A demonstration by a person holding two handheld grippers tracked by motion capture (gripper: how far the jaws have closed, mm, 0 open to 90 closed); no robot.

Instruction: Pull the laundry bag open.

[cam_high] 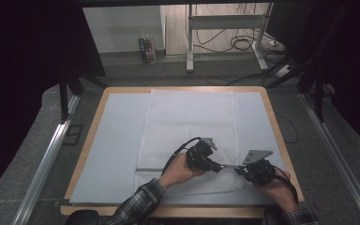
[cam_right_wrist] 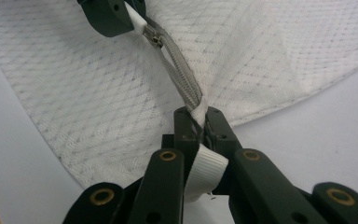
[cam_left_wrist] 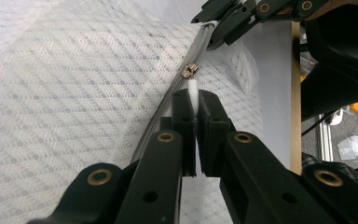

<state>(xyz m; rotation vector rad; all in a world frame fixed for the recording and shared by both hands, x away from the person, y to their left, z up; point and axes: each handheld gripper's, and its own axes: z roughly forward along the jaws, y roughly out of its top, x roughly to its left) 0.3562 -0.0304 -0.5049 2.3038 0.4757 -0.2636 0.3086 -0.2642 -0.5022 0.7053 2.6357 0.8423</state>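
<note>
A white mesh cloth bag (cam_high: 187, 122) lies flat on the pale sheet (cam_high: 117, 140) that covers the table. Its grey zipper (cam_right_wrist: 182, 74) runs between my two grippers near the table's front edge. My left gripper (cam_high: 214, 166) (cam_left_wrist: 195, 100) is shut on the white pull tab (cam_left_wrist: 193, 89) behind the metal slider (cam_left_wrist: 189, 71). My right gripper (cam_high: 238, 169) (cam_right_wrist: 198, 116) is shut on the zipper's end, where a white ribbed tab (cam_right_wrist: 206, 171) hangs out between its jaws. The two zipper tapes gape slightly between slider (cam_right_wrist: 153, 37) and right gripper. The bag's corner is lifted off the sheet.
The wooden table edge (cam_high: 85, 150) frames the sheet. Metal rails (cam_high: 47, 159) run along both sides of the table. Beyond the far edge stand a desk frame (cam_high: 190, 42), loose cables (cam_high: 239, 44) and a small box (cam_high: 146, 50) on the floor.
</note>
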